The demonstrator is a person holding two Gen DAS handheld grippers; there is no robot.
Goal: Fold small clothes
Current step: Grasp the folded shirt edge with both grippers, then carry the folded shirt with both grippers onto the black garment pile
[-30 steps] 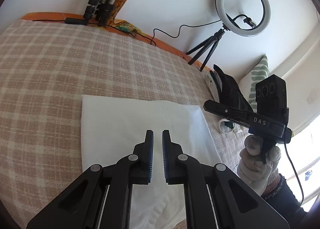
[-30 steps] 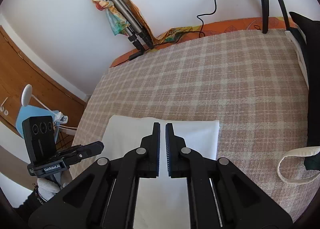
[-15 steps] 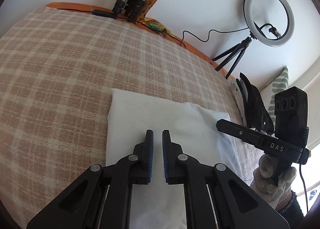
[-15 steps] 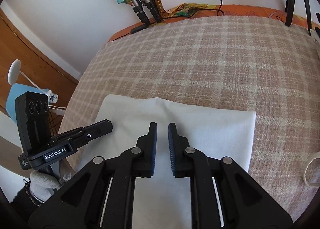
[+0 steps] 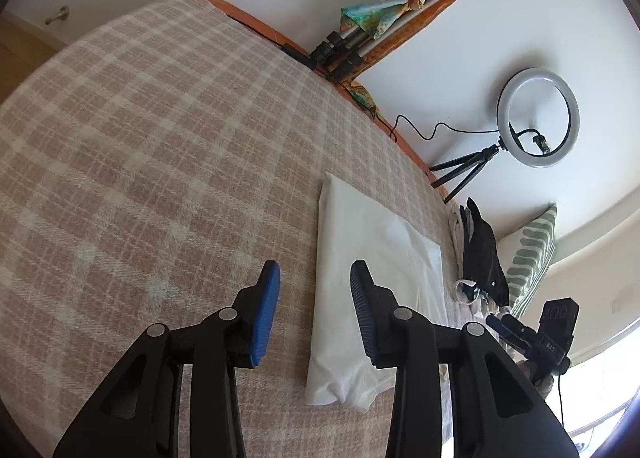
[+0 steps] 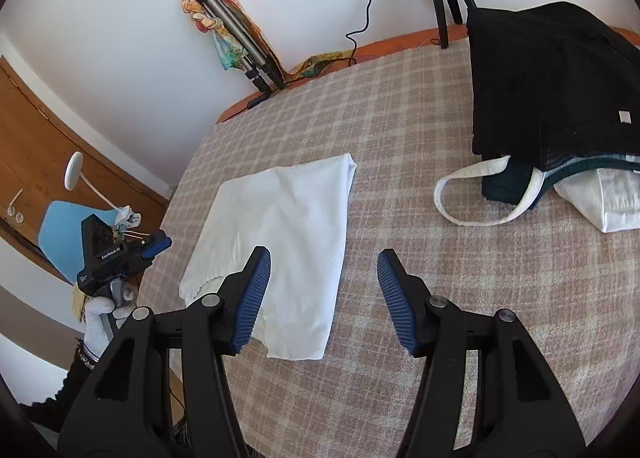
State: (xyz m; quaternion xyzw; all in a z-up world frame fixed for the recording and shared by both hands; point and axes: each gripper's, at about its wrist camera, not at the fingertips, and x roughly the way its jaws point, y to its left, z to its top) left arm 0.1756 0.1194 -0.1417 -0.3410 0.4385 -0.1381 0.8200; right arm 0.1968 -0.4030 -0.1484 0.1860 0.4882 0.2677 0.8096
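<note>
Both grippers have nothing between their jaws, which are opening. Seen from its own camera, the left gripper (image 5: pixel 314 278) hangs over bare blanket (image 5: pixel 160 138) just beside the left edge of the white garment (image 5: pixel 372 258), its right finger overlapping that edge in the picture (whether it touches the cloth cannot be told). The right gripper (image 6: pixel 324 262) hangs at the garment's (image 6: pixel 280 226) other side, its left finger over the cloth and its right finger over the checked blanket (image 6: pixel 400 138).

That garment lies flat on the blanket as a folded rectangle, one narrow end lumpy and uneven nearest the cameras.

To its right in the right wrist view, well apart from it, sits a pile of clothes (image 6: pixel 552 98): a black piece on top, white fabric and a white strap loop beneath. Behind the pile, at the bed's far edge, stands a ring light (image 5: pixel 538 116) on a small tripod, and a folded tripod (image 6: pixel 240 46) wrapped in a colourful scarf leans on the wall. A gloved hand (image 6: pixel 102 312) holds the left gripper's handle at the bed's side.
</note>
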